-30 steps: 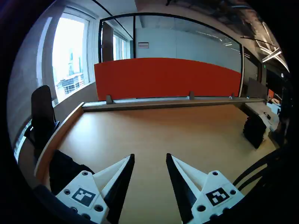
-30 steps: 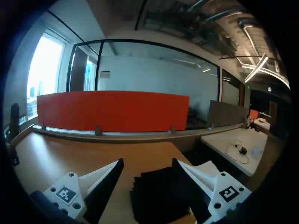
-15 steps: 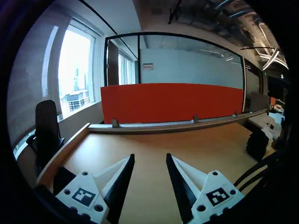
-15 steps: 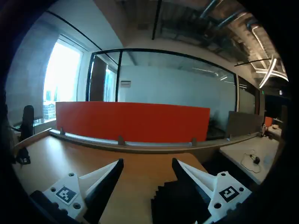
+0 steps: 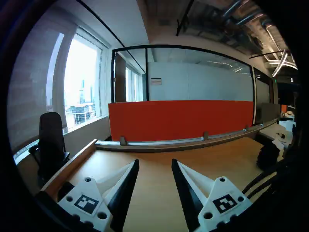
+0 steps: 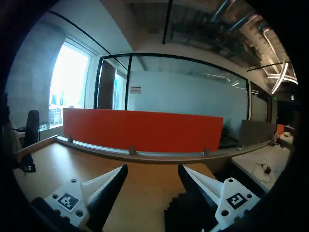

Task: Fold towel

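The left gripper (image 5: 154, 161) is white with black inner faces on its fingers, and each finger carries a black-and-white square marker. The right gripper (image 6: 152, 166) has the same colours and the same markers. The desk (image 5: 216, 154) is of light orange-brown wood. The divider (image 5: 181, 120) behind it is plain orange-red. The stack of towels (image 6: 180, 213) is black. The chair (image 5: 50, 143) is also black. The neighbouring table (image 6: 251, 170) is white.
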